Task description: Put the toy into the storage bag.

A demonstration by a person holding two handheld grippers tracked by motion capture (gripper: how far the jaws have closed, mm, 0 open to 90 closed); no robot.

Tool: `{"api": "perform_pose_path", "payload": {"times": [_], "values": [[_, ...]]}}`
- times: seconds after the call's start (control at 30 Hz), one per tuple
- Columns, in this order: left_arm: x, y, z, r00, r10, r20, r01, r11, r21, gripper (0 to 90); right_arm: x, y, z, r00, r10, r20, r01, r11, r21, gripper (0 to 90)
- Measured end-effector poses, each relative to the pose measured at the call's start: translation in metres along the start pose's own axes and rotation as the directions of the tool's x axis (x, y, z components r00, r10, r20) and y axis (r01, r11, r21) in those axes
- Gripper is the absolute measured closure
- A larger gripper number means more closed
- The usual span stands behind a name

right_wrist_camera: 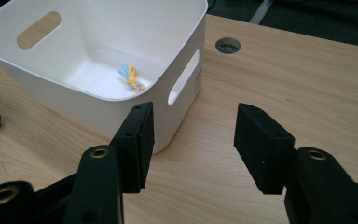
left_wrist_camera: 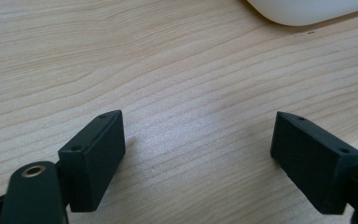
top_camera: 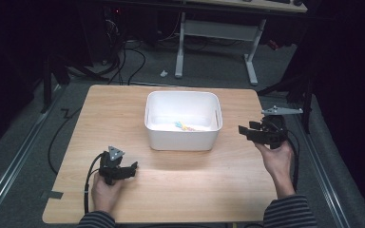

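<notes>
Right gripper (right_wrist_camera: 193,142) is off the right side of the white bin (top_camera: 182,137), jaws parted with nothing between them, tips angled toward the handle-slot wall. Left gripper (left_wrist_camera: 198,156) sits low over the bare wooden table (top_camera: 185,183) at front left, jaws spread wide, also holding nothing. The one loose item is a small knotted bundle of blue/yellow/pink bands (right_wrist_camera: 131,78) lying on the bin floor near the right wall. Risks as I read it: if the right gripper goes in for the bundle, that wall is tall and the bundle sits close under it, so a shallow entry likely clips the rim or catches the handle slot (right_wrist_camera: 183,77) and shoves the bin; nothing braces it. The bundle is small and flat, so the jaws could close over it and miss, or only pinch one strand. The left gripper is well apart from the bin, too far to steady it quickly.
</notes>
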State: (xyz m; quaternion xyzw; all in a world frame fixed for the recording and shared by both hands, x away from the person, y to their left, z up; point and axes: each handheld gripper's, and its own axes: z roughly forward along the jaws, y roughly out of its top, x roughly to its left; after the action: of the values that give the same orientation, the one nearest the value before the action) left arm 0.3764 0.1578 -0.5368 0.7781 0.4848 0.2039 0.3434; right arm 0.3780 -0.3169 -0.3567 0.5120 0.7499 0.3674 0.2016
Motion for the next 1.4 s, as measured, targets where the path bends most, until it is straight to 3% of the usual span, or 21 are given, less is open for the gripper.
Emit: {"api": "perform_pose_path", "payload": {"times": [0.1,0.4,0.6,0.7,1.0,1.4], "values": [[0.000,0.000,0.000,1.0000,0.000,0.000,0.000,1.0000,0.000,18.2,-0.001,-0.005,-0.006,0.9996,0.017,-0.021,-0.017,0.999,-0.035,48.1],[0.000,0.000,0.000,1.0000,0.000,0.000,0.000,1.0000,0.000,18.5,-0.002,-0.017,-0.020,0.9996,0.003,0.029,-0.002,1.000,-0.031,48.1],[0.000,0.000,0.000,1.0000,0.000,-0.001,0.000,1.0000,0.000,18.5,0.001,-0.022,-0.032,0.9993,-0.010,0.036,0.012,0.999,-0.043,48.4],[0.000,0.000,0.000,1.0000,0.000,0.000,0.000,1.0000,0.000,18.5,-0.001,-0.029,-0.036,0.9998,0.004,0.022,-0.003,0.999,-0.054,48.8],[0.000,0.000,0.000,1.0000,-0.001,-0.001,0.001,1.0000,0.000,18.6,-0.011,-0.053,-0.036,0.9992,0.033,0.022,-0.032,0.998,-0.063,48.9],[0.000,0.000,0.000,1.0000,-0.002,-0.001,0.002,1.0000,-0.001,18.8,-0.019,-0.081,-0.022,0.9964,0.084,0.012,-0.083,0.993,-0.078,48.2]]}}
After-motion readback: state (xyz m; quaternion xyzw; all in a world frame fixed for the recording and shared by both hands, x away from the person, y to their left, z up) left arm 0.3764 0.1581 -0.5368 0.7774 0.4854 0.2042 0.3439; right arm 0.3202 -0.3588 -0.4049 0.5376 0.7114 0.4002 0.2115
